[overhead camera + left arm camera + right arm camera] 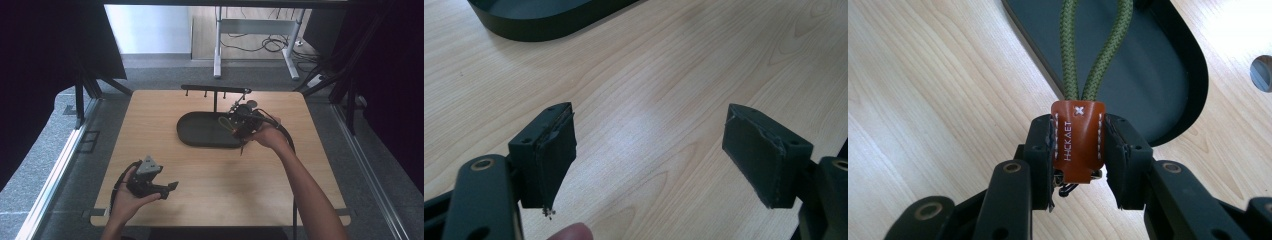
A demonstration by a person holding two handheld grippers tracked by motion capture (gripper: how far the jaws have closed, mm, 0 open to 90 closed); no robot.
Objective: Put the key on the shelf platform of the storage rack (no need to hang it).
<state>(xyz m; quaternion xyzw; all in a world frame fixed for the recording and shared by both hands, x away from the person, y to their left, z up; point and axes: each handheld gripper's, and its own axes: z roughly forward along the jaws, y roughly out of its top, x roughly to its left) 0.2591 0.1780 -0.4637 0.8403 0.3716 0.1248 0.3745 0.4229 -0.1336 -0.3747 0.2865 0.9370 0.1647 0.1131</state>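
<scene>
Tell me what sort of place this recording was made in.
Probably a lab or data-collection workspace, not a home: a bare wooden table hemmed in by dark curtains, a metal desk frame with loose cables on the floor behind, and a hand-held gripper.

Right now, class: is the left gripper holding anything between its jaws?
No. In the left gripper view, the left gripper stands wide open, with bare wooden table between its jaws.

A black tray point(200, 132) and hook stand point(216, 90) are blocking the worktop's point(220, 185) far middle; its near half is lying open.
</scene>
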